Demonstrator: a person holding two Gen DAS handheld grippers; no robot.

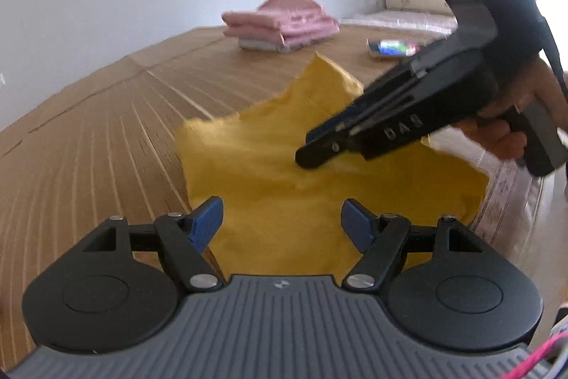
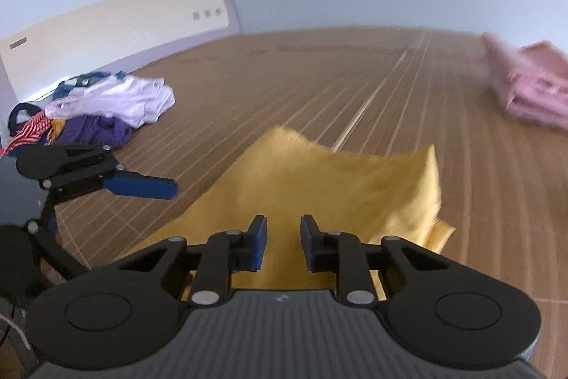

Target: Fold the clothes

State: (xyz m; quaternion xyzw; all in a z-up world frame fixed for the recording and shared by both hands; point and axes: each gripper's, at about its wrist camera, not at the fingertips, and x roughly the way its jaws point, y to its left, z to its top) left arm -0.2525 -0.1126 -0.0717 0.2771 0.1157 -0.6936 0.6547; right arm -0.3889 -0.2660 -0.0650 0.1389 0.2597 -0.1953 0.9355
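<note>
A yellow garment [image 1: 284, 173] lies crumpled on the wooden-slat surface [image 1: 106, 137], one corner poking up at the far side. My left gripper [image 1: 282, 221] hovers over its near edge, open wide, with nothing between the blue pads. My right gripper [image 1: 309, 148], held by a hand [image 1: 514, 130], reaches in from the right, its tips just over the middle of the cloth. In the right wrist view the right gripper [image 2: 284, 237] stands narrowly open above the yellow garment [image 2: 337, 180], with no cloth pinched. A blue finger [image 2: 142, 185] of the left gripper shows at the left.
A folded pink stack [image 1: 280, 23] sits at the far side and appears again as a pink stack [image 2: 532, 87]. A pile of unfolded clothes [image 2: 106, 109], white, purple and striped, lies at the far left. A small colourful flat item [image 1: 394, 48] rests near the far right edge.
</note>
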